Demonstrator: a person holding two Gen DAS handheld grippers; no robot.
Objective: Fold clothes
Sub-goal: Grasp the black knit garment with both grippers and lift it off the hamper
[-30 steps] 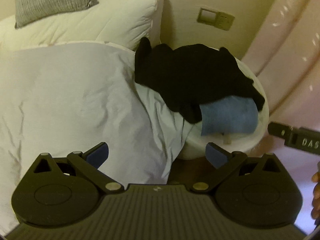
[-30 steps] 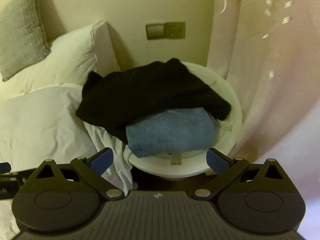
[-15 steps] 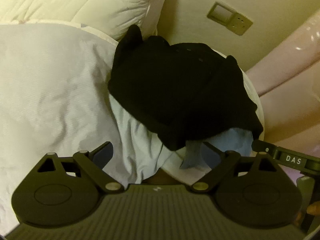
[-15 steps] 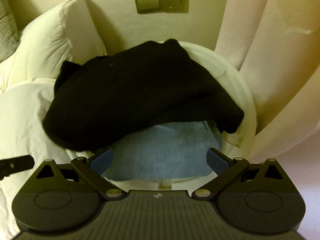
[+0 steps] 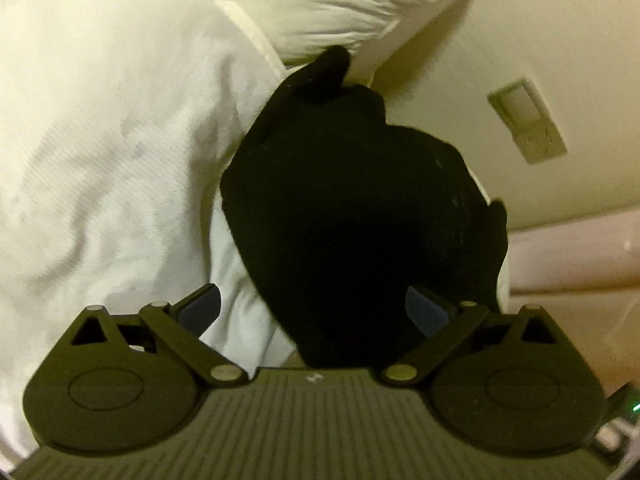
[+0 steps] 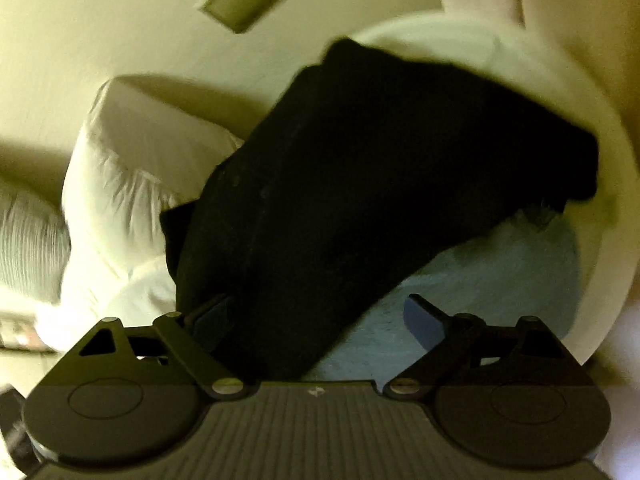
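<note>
Left gripper: fingers spread wide, having just opened slightly, straddling the near edge of the black garment without pressing it. Right gripper: fingers released, having just narrowed a little; the black garment and the blue garment lie between them, ungripped. The black garment is heaped on the blue one on a round white bench, draping onto the bed's white duvet; pillow behind.
</note>
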